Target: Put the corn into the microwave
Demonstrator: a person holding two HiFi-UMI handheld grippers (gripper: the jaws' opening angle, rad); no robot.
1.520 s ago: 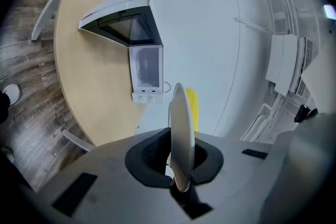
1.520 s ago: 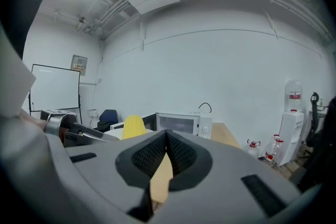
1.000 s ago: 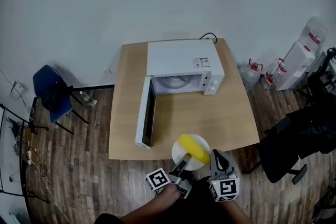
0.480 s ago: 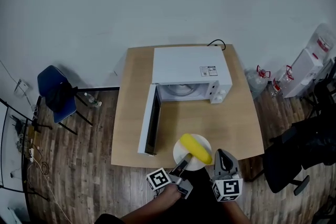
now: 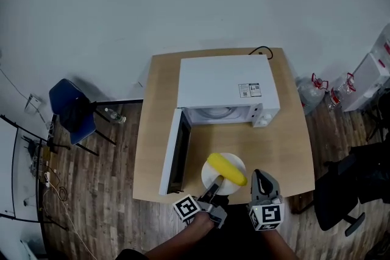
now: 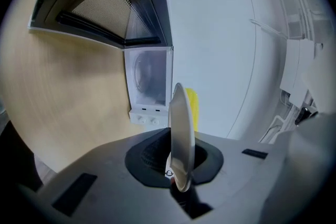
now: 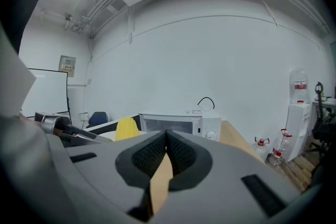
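Observation:
A yellow corn cob [image 5: 226, 168] lies on a white plate [image 5: 210, 176] held over the front part of the wooden table [image 5: 277, 149]. My left gripper [image 5: 214, 185] is shut on the plate's near rim. In the left gripper view the plate [image 6: 178, 128] stands edge-on between the jaws, with the corn [image 6: 192, 107] behind it. The white microwave [image 5: 226, 86] stands at the back of the table, its door [image 5: 177, 152] swung open to the left. My right gripper [image 5: 260, 179] hovers just right of the plate, shut and empty; its own view [image 7: 167, 139] shows the microwave [image 7: 181, 124] ahead.
A blue chair [image 5: 72, 110] stands on the wood floor to the left. Water bottles [image 5: 317, 92] and a white dispenser [image 5: 370, 70] are at the right, with a black office chair [image 5: 359, 182] near the table's right corner. A black cable [image 5: 263, 52] runs behind the microwave.
Both grippers, with the plate and corn, have moved forward over the table's front edge towards the microwave. The grip on the plate is unchanged.

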